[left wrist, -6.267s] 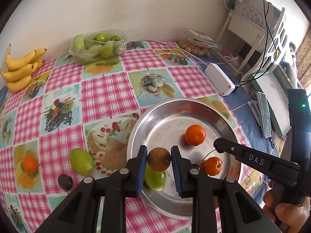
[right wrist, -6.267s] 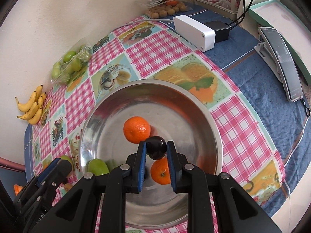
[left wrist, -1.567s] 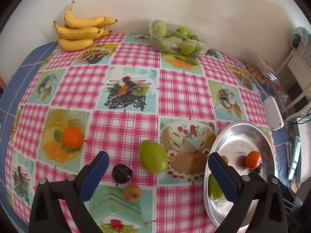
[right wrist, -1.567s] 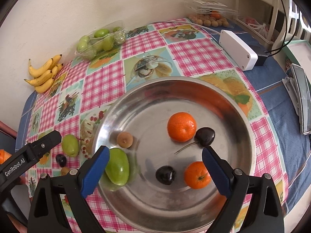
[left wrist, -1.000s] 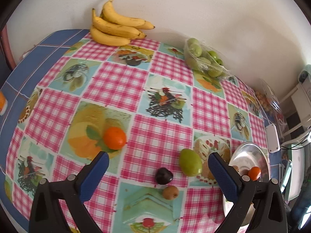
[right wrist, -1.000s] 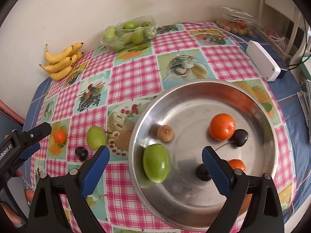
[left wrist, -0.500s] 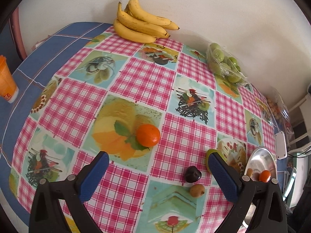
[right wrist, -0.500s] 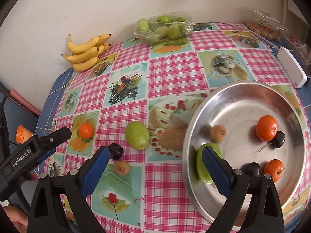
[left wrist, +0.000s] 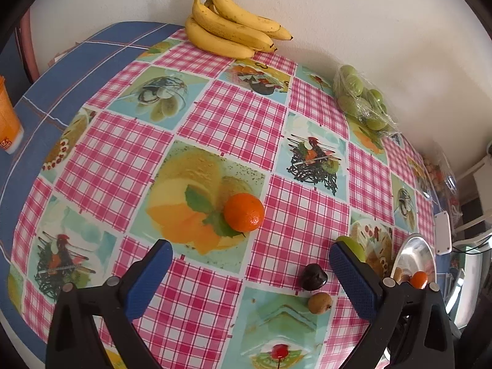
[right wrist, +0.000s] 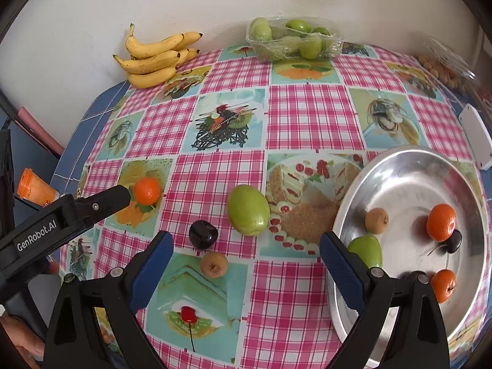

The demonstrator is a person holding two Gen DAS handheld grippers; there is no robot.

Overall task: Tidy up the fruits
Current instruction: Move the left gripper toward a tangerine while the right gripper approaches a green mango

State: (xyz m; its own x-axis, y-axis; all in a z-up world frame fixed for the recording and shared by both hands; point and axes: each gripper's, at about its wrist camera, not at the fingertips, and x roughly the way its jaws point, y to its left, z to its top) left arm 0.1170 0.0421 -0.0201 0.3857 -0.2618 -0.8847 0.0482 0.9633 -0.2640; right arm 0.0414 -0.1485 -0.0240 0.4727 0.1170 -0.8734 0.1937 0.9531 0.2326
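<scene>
My left gripper [left wrist: 250,276] is open and empty, just short of a loose mandarin [left wrist: 244,212] on the checked tablecloth. My right gripper [right wrist: 246,272] is open and empty, above a dark plum [right wrist: 203,234], a small brown fruit [right wrist: 213,264] and a green mango [right wrist: 248,209]. The steel bowl [right wrist: 399,166] at the right holds two mandarins [right wrist: 441,222], a green mango [right wrist: 367,250], a brown fruit [right wrist: 376,220] and dark plums [right wrist: 453,241]. The left gripper's arm [right wrist: 61,218] shows beside the loose mandarin [right wrist: 147,190].
Bananas [left wrist: 230,30] lie against the back wall. A wrapped tray of green fruit [right wrist: 292,41] stands beside them. An orange cup [left wrist: 7,117] stands at the table's left edge. A white box [right wrist: 476,136] and a clear box of small fruit [right wrist: 446,67] are at the right.
Both grippers let go of their fruit over the bowl and opened. Both then swung left across the table; the left gripper has closed in on the loose mandarin.
</scene>
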